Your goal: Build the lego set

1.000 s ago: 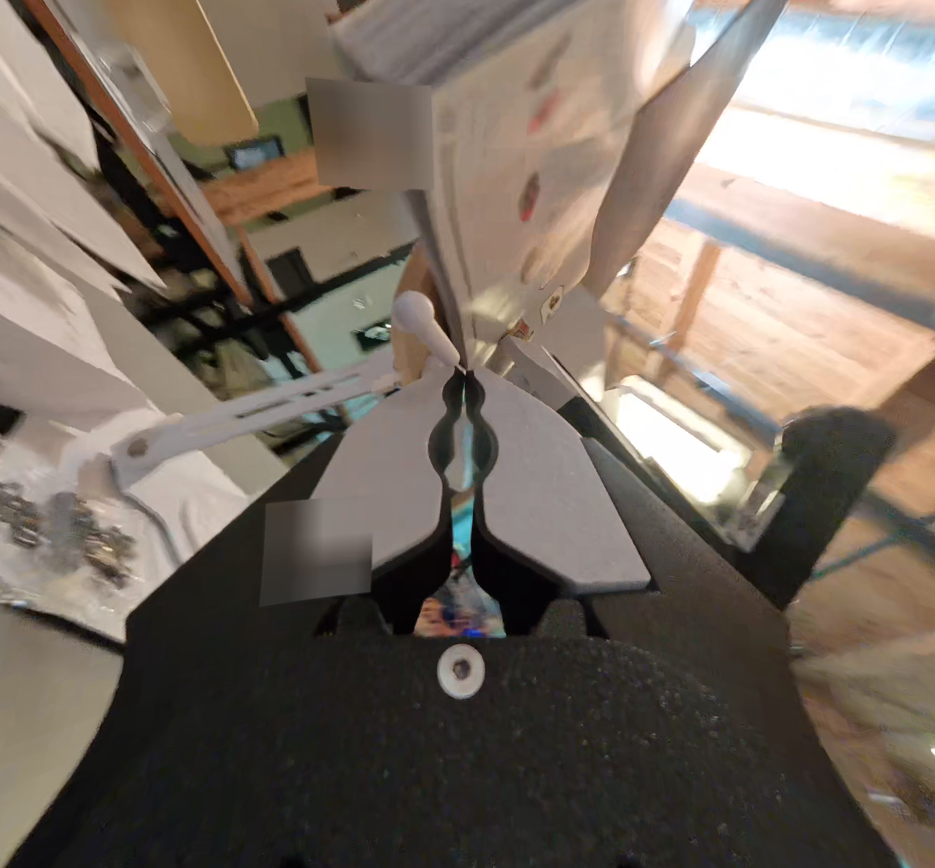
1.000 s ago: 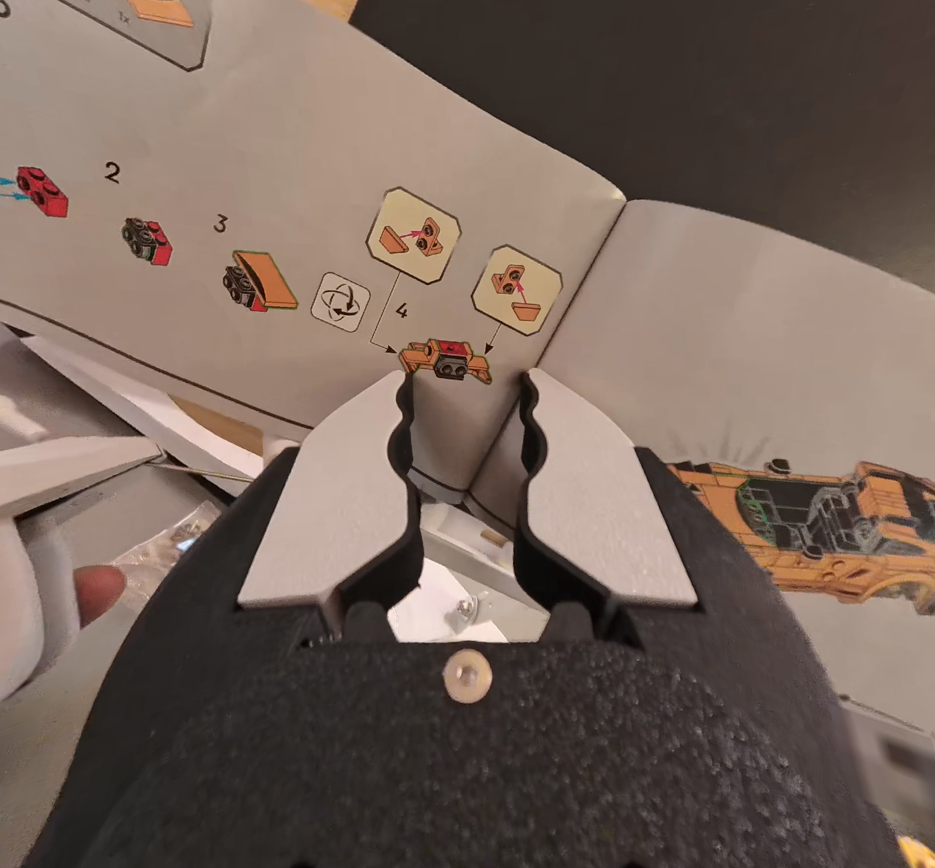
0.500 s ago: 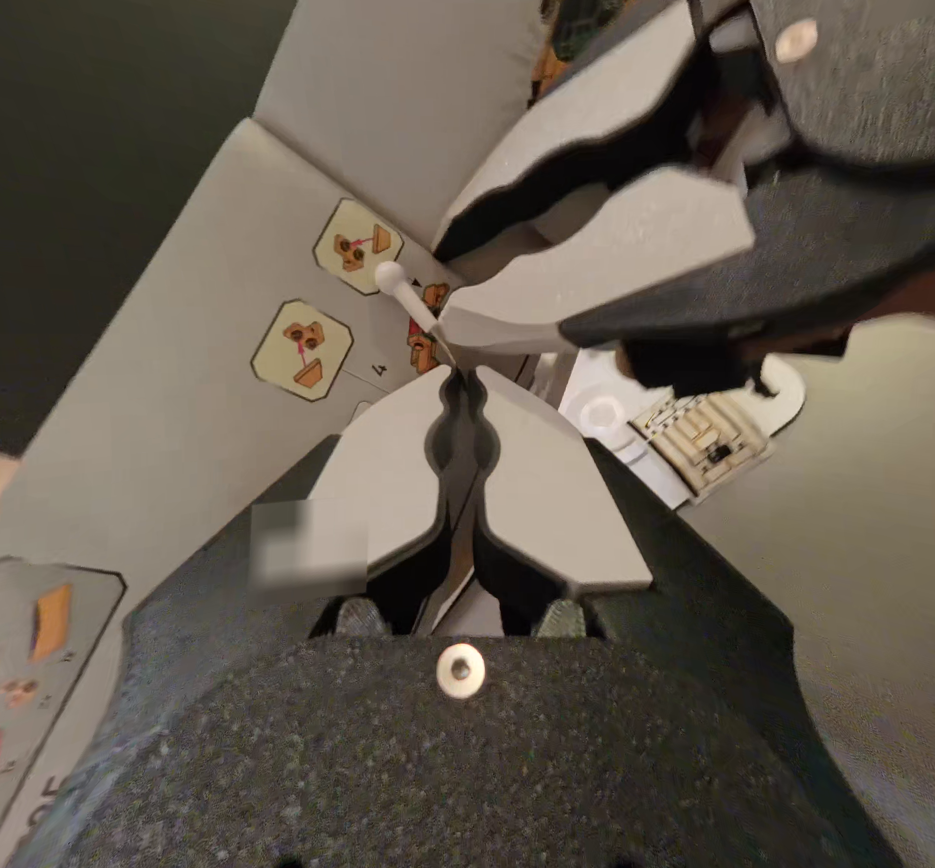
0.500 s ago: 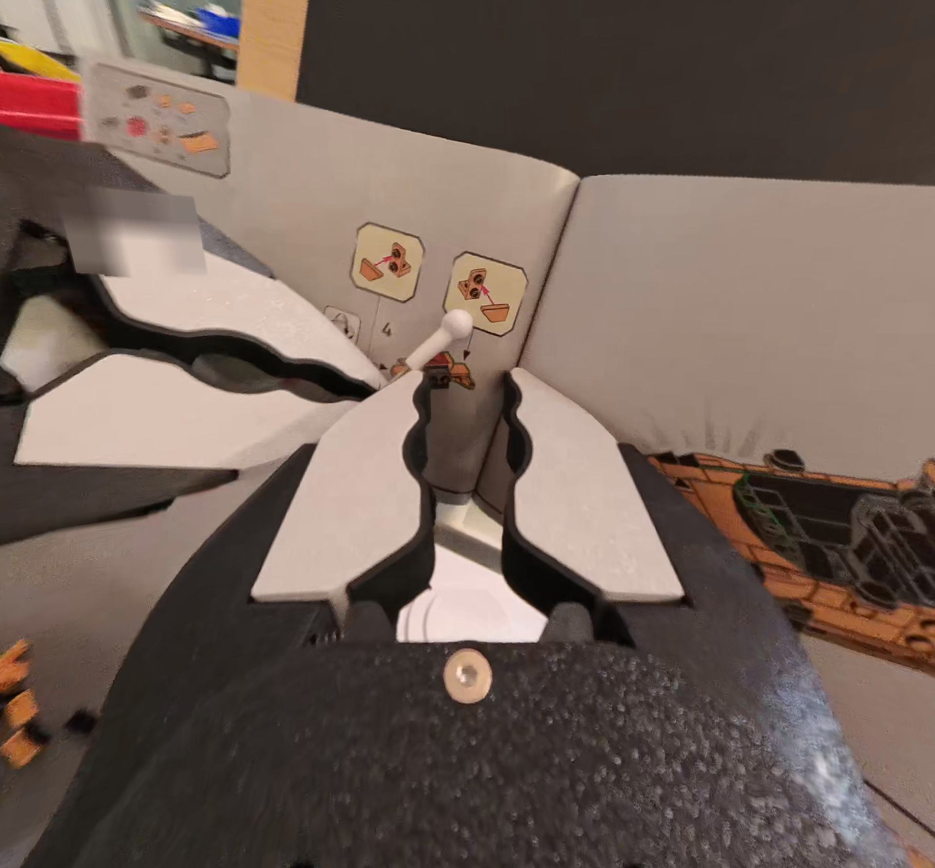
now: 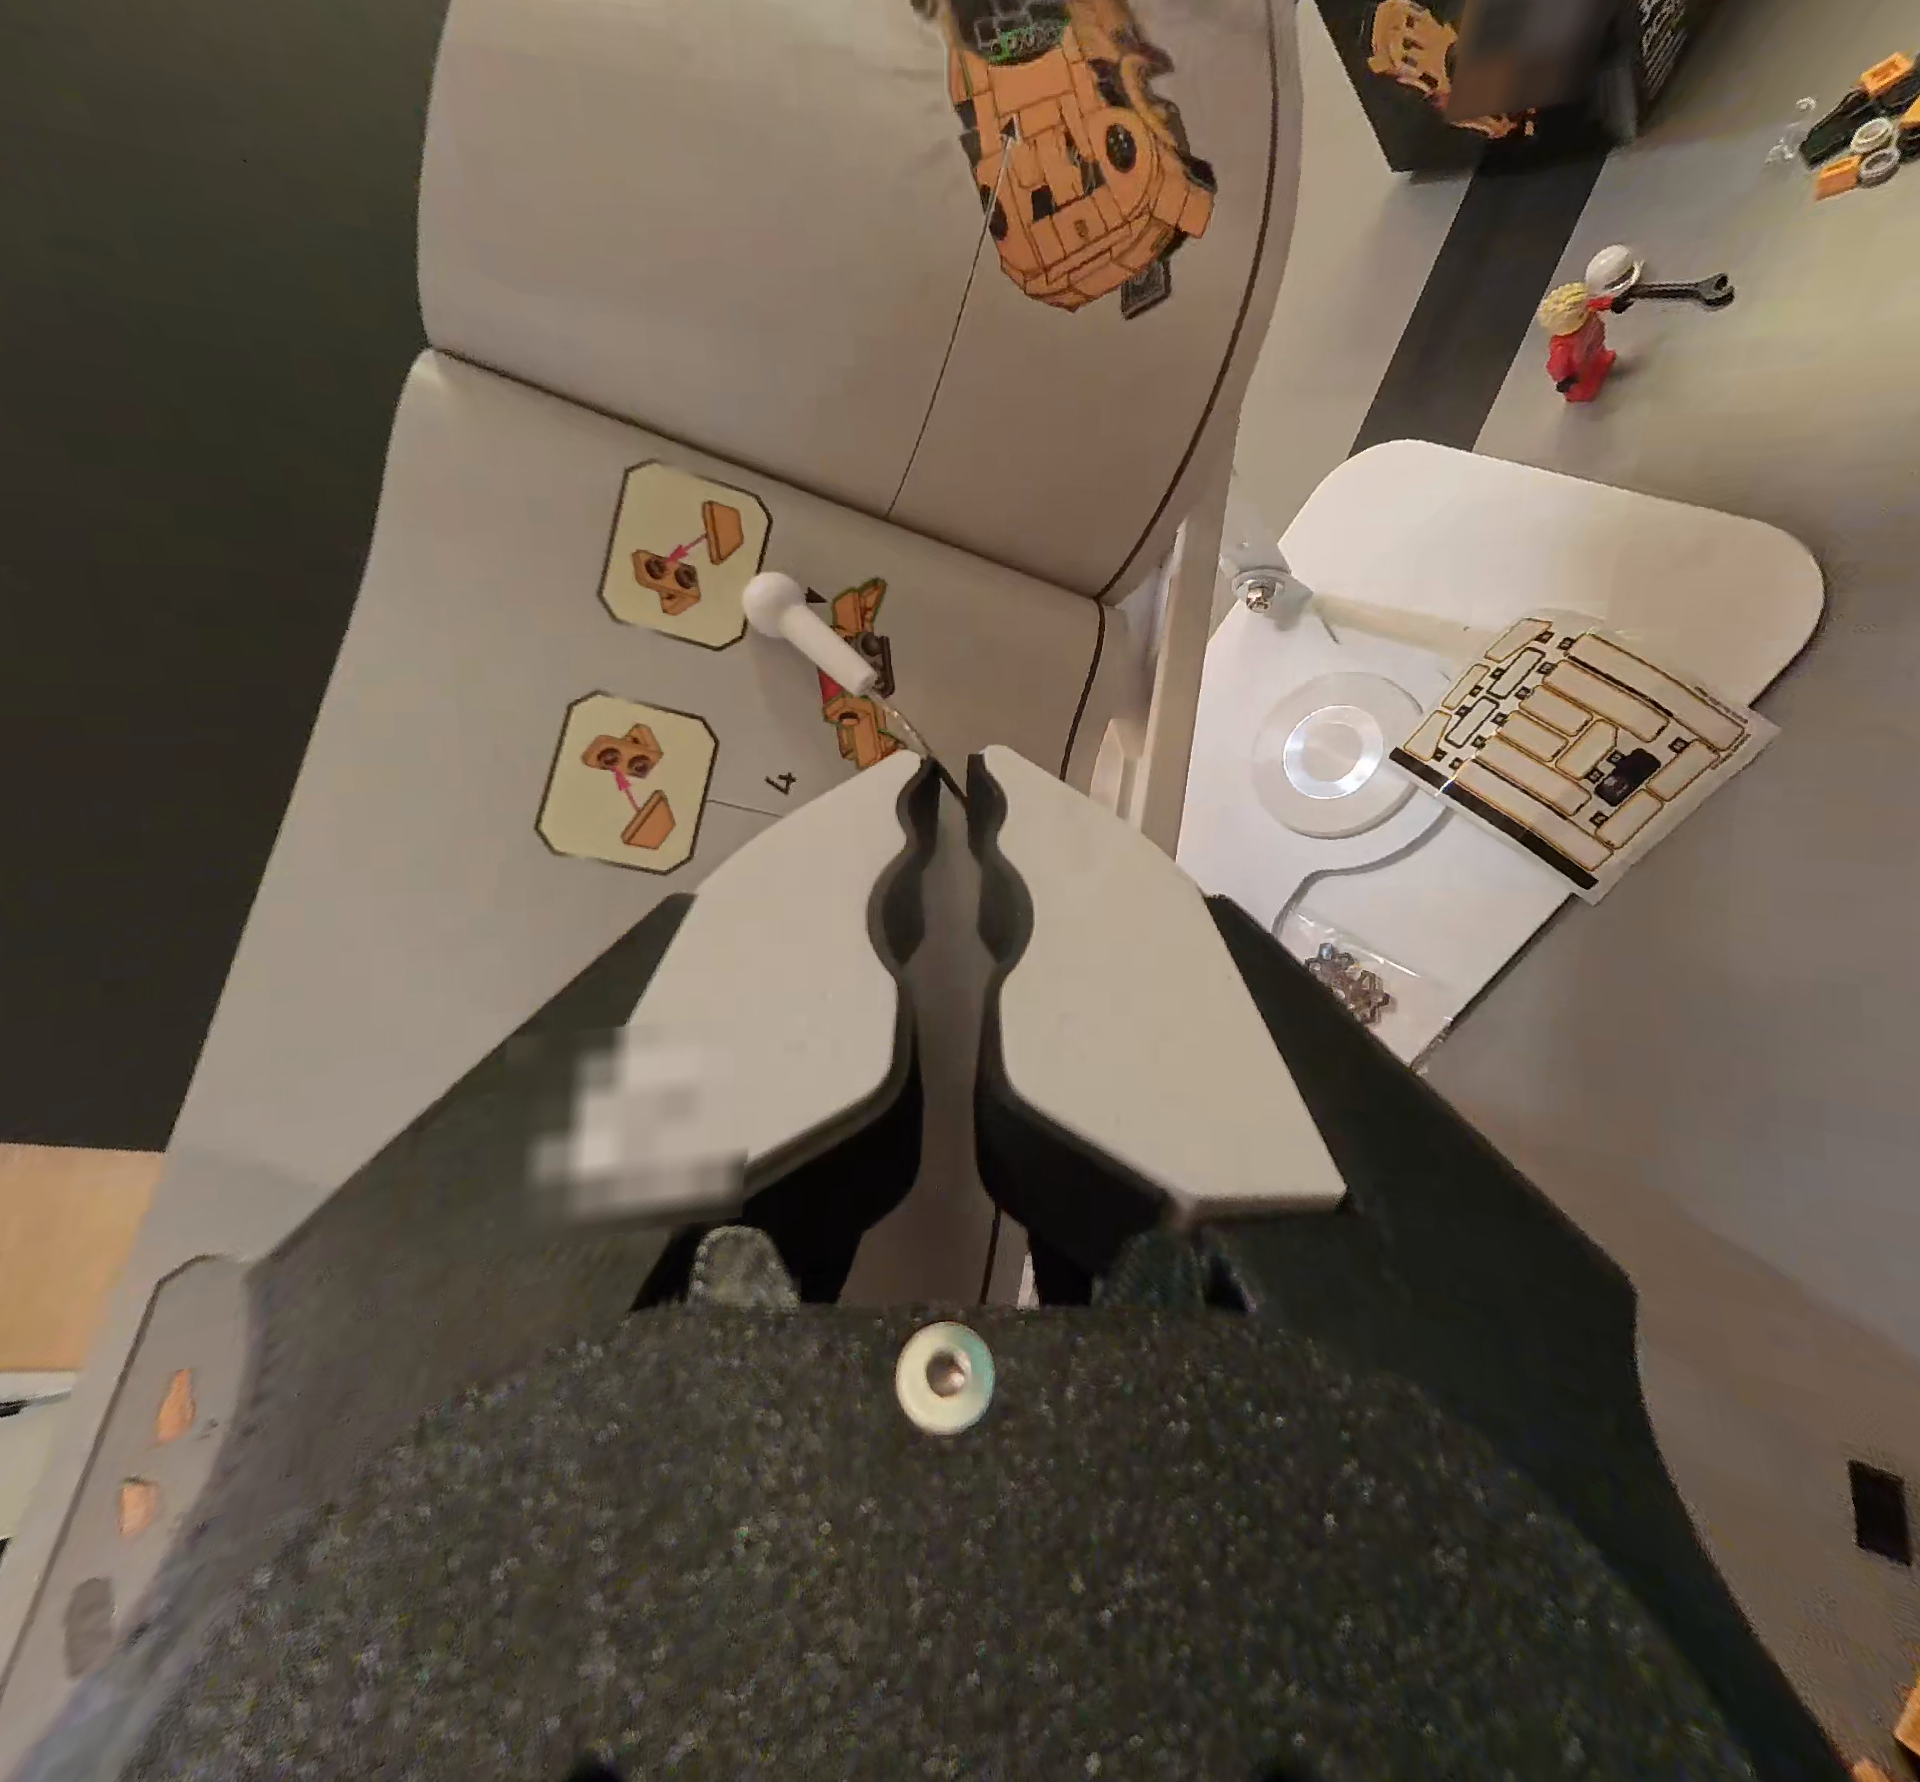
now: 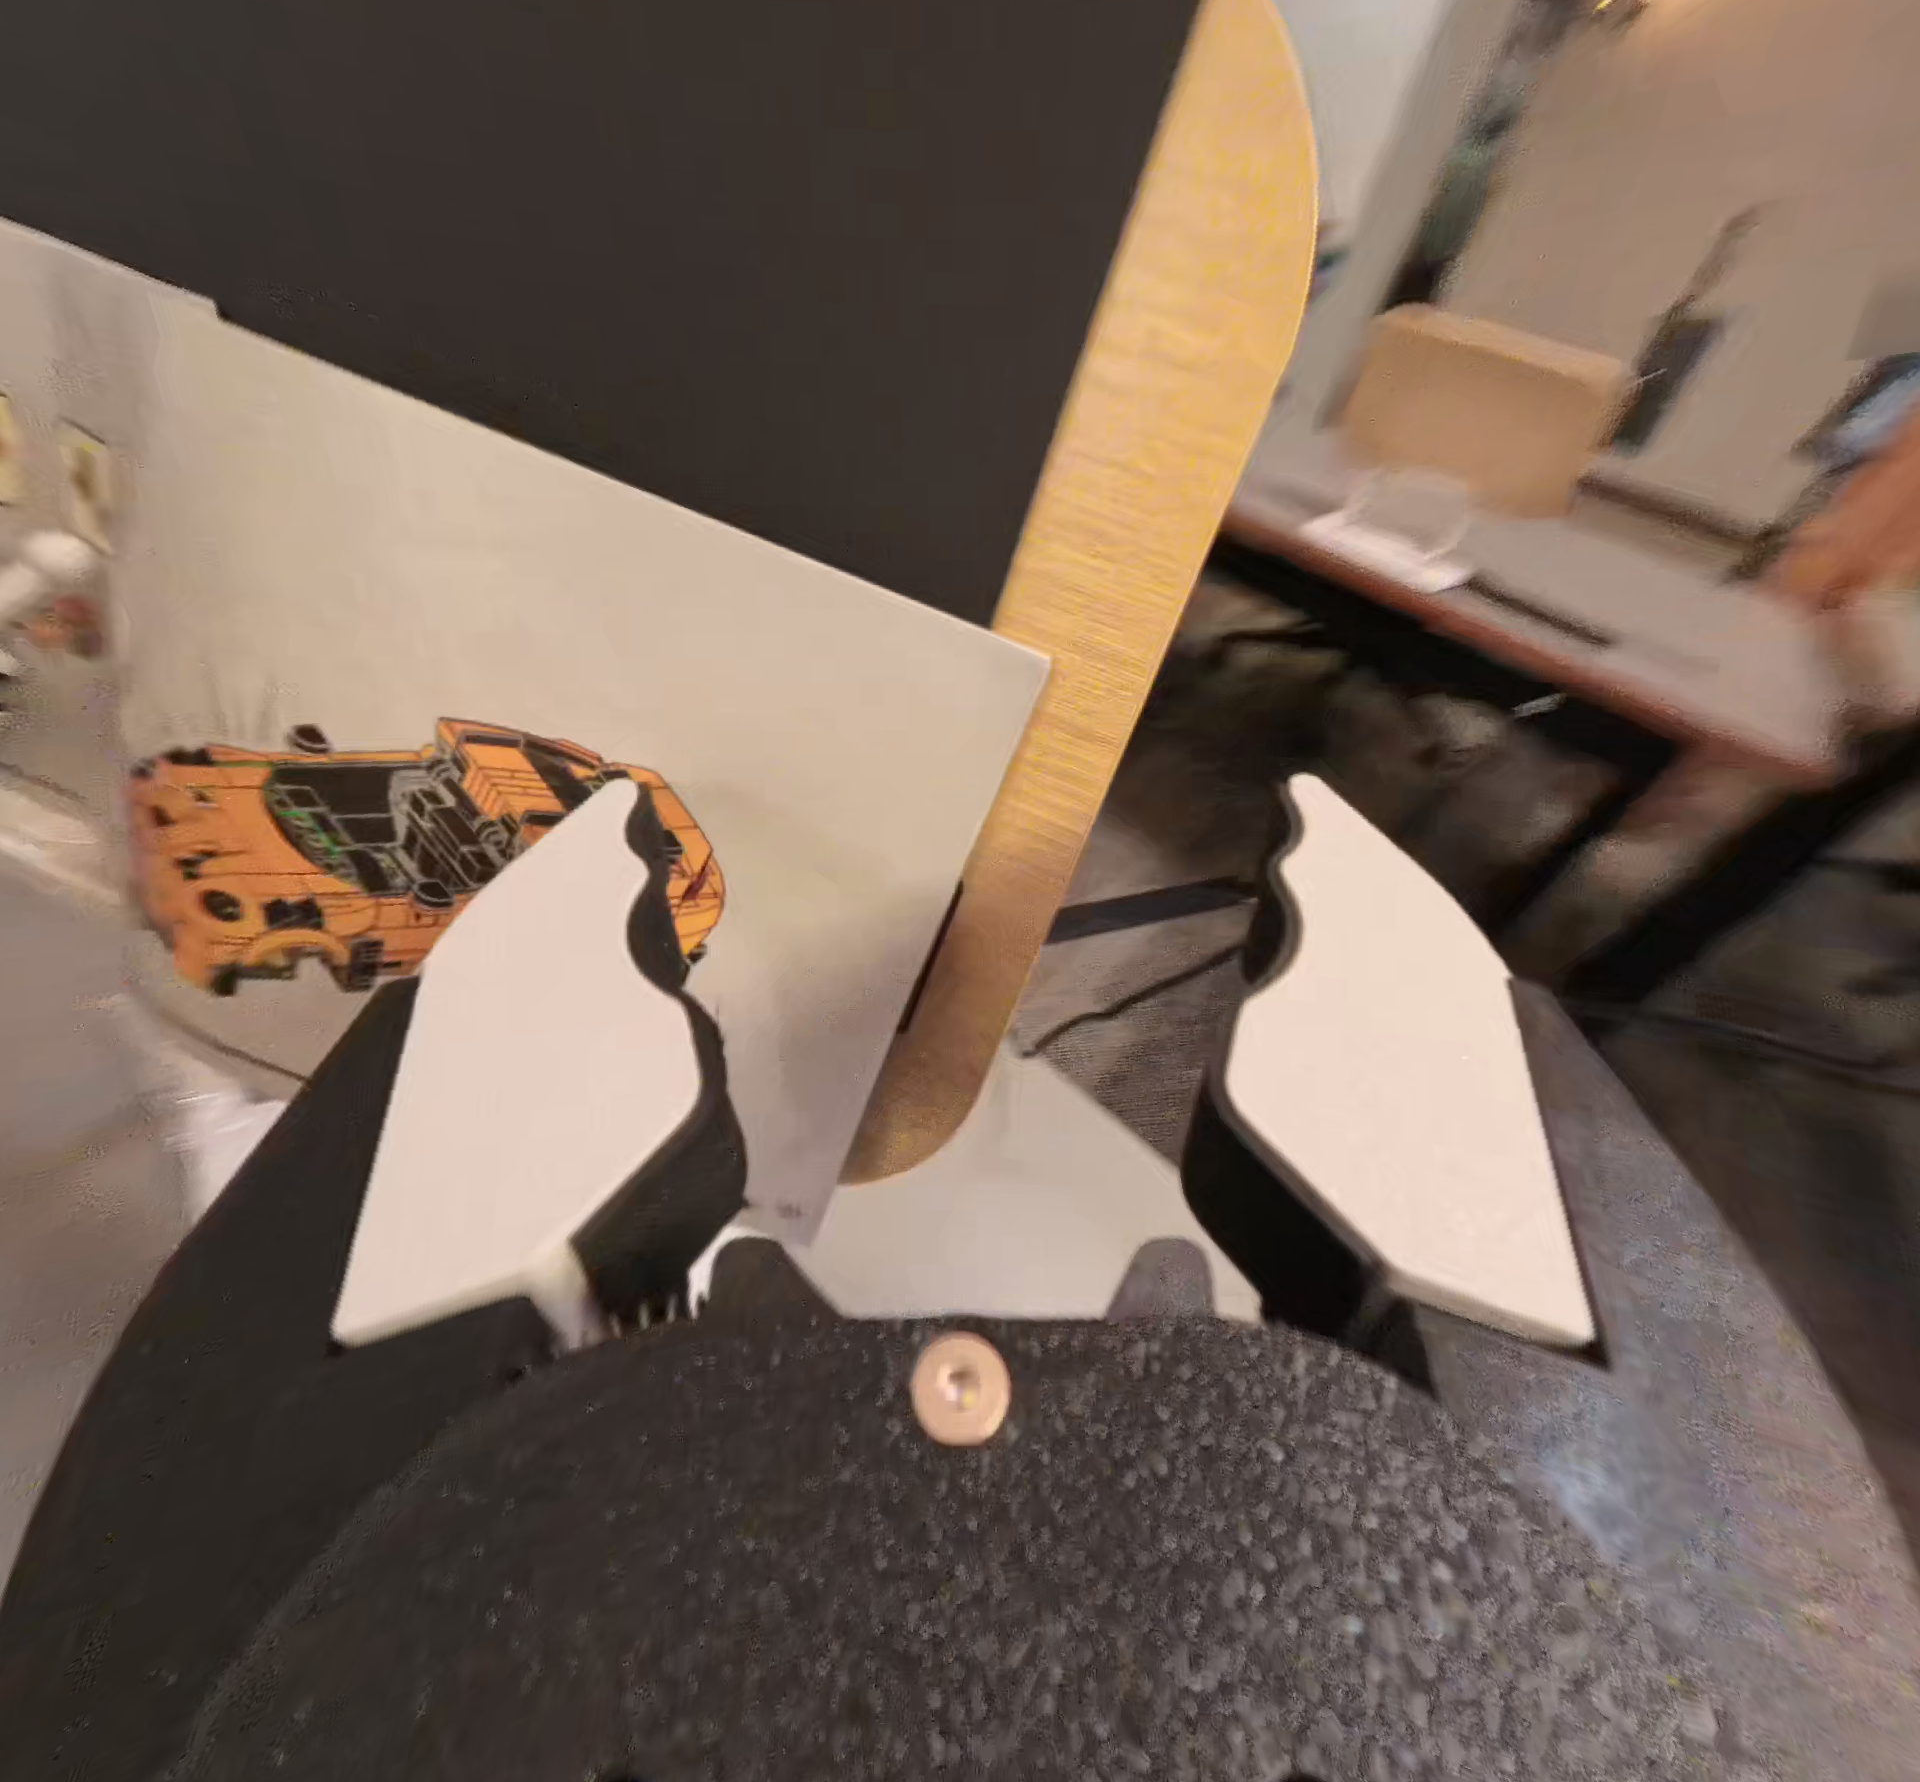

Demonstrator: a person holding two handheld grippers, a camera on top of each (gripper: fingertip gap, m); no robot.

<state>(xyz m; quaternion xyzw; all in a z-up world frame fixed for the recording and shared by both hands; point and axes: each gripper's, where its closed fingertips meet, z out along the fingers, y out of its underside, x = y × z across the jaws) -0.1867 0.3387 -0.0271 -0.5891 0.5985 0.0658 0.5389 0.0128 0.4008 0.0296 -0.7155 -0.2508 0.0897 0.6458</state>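
left gripper (image 5: 951, 776), jaws clenched on a white-tipped page clip (image 5: 805, 636), rests against the open instruction booklet (image 5: 727, 174) propped on its white stand (image 5: 1507, 537), while the right gripper (image 6: 961, 818), half a second ago nearly closed at the spine, has swung aside fully released: pages secured, loose lego pieces (image 5: 1865, 127) untouched.

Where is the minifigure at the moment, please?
In the left wrist view, the minifigure lies on the grey table at upper right, beside a black wrench, beyond the white stand and sticker sheet.
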